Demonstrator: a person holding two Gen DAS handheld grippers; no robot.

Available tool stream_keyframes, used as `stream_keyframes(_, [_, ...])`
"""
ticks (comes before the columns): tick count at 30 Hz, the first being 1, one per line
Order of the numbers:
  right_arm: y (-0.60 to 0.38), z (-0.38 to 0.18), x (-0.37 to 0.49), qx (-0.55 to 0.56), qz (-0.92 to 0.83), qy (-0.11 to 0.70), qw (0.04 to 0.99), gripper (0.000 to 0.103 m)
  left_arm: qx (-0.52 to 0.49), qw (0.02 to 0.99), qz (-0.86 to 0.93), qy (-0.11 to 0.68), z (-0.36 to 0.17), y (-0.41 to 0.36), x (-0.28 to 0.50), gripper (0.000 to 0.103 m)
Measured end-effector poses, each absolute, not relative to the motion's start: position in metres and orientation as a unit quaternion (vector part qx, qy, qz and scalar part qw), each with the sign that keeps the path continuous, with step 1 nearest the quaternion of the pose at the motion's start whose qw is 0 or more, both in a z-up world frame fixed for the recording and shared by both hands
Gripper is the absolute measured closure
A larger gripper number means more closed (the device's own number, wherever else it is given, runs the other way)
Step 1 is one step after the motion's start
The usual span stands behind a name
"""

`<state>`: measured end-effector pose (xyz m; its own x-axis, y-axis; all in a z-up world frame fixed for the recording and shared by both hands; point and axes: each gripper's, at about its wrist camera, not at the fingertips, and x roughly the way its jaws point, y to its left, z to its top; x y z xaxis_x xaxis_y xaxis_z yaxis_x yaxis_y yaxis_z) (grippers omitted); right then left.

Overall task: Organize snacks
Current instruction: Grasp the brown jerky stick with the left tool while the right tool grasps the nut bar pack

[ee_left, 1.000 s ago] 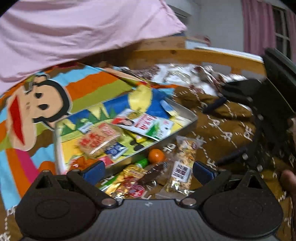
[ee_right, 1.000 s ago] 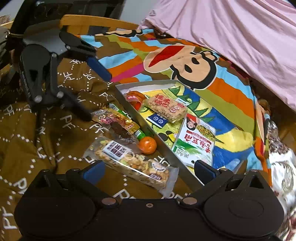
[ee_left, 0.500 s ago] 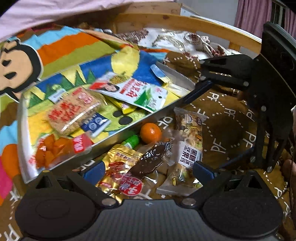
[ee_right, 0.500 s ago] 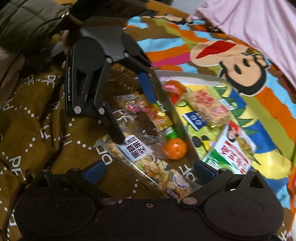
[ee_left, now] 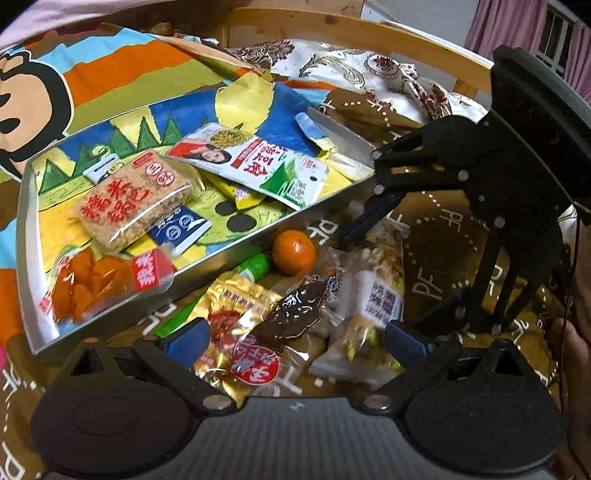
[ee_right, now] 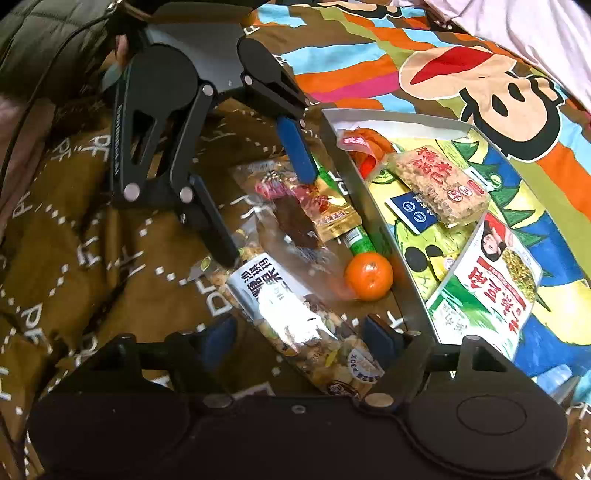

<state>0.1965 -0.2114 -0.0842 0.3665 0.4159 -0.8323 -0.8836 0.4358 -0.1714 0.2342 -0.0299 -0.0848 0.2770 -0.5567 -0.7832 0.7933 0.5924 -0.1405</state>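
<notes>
A metal tray (ee_left: pixel 258 242) (ee_right: pixel 354 177) on the bed holds several snack packets, among them a rice cracker pack (ee_left: pixel 136 201) (ee_right: pixel 439 184) and a white-green bag (ee_left: pixel 258 162) (ee_right: pixel 487 280). Beside the tray lie an orange (ee_left: pixel 294 252) (ee_right: pixel 368 276), a gold packet (ee_left: pixel 236 306) (ee_right: pixel 328 210), a dark snack in clear wrap (ee_left: pixel 299 314) (ee_right: pixel 295 221) and a mixed nut bag (ee_left: pixel 373 302) (ee_right: pixel 295 314). My left gripper (ee_left: pixel 295 338) (ee_right: pixel 273 206) is open over the gold packet and dark snack. My right gripper (ee_right: pixel 301 339) (ee_left: pixel 384 273) is open astride the nut bag.
A brown patterned blanket (ee_right: pixel 92 258) covers the bed around the loose snacks. A colourful cartoon monkey blanket (ee_right: pixel 480 74) lies under and beyond the tray. A wooden bed frame (ee_left: pixel 369 33) and patterned white cloth (ee_left: pixel 351 66) are behind.
Both grippers have moved down and closer to the loose snacks beside the tray. The right gripper now straddles the nut bag. Both stay open.
</notes>
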Motion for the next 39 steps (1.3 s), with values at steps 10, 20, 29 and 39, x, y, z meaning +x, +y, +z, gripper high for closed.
stream_keyframes(10, [-0.214, -0.076, 0.16, -0.37, 0.413, 0.347, 0.757, 0.027, 0.203, 0.771, -0.434, 0.419, -0.082, -0.037, 0.211, 0.001])
stream_keyframes(20, [-0.204, -0.097, 0.18, -0.374, 0.425, 0.353, 0.745, 0.016, 0.163, 0.764, -0.45, 0.433, -0.086, -0.032, 0.225, 0.002])
stream_keyframes(29, [-0.219, -0.086, 0.168, -0.359, 0.385, 0.364, 0.768, 0.05, 0.15, 0.76, -0.432, 0.462, -0.083, -0.031, 0.217, 0.015])
stream_keyframes(39, [-0.228, -0.085, 0.144, -0.299, 0.29, 0.41, 0.811, 0.051, 0.128, 0.792, -0.342, 0.489, -0.082, -0.04, 0.193, 0.022])
